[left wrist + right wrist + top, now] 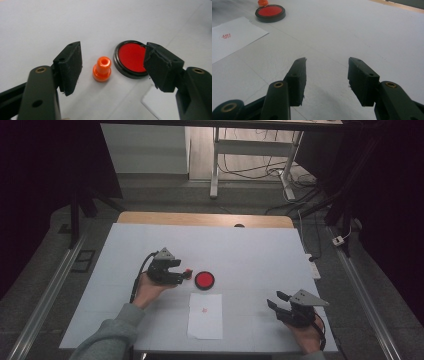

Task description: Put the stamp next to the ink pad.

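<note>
The work in hand looks like stamping: a small orange stamp (101, 69) stands upright on the white table (260, 250), just beside a round red ink pad (131, 59) and a little inside the table's middle, toward the left edge. A sheet of paper (205, 316) lies near the front edge and already carries a faint red mark (226, 36). The left gripper (186, 275) sits low over the table with its jaws wide apart, one on each side of the stamp and touching neither it nor the pad; it holds nothing. I judge this to be either the reach for the stamp or the moment after setting it down, and the pictures cannot settle which. If a grasp is next, the jaws must close squarely on the narrow stem without tipping it, and the far jaw must stay clear of the pad's rim, which it overlaps in the left gripper view.

The left forearm comes in from the front edge, wrist bent so the gripper points toward the pad. The right gripper (278, 301) rests near the front right corner, well apart from the stamp, jaws open and empty, aimed across the table toward the pad
</note>
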A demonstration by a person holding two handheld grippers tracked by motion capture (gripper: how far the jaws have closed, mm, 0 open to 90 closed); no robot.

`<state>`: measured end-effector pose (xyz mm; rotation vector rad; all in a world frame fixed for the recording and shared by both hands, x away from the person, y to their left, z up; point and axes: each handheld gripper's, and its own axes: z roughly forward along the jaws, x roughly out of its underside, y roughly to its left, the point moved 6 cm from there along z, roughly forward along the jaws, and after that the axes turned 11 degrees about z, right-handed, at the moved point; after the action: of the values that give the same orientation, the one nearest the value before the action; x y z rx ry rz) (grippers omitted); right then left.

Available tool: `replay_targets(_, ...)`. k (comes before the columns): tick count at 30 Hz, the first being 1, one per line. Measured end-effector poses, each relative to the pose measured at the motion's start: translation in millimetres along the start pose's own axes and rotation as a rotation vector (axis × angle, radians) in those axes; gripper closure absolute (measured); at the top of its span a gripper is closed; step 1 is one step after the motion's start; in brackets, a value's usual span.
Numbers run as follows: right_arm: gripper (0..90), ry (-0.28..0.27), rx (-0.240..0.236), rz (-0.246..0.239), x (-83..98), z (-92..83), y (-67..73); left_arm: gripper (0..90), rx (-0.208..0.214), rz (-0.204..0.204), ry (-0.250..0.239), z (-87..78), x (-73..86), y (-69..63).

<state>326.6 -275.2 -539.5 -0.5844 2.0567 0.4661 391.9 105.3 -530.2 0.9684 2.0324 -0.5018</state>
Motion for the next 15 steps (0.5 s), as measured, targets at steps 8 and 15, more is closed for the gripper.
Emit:
replay_targets(8,47.5,0.011,-0.013,-0.008,1.9,1.5,1.0,31.0,-0.009,0.017,0.017,-32.9,17.0,-16.8)
replay_targets(15,46.6,0.007,-0.004,0.000,1.0,-1.0,-1.9,31.0,-0.031,0.027,0.025,-61.4,38.0,-31.4)
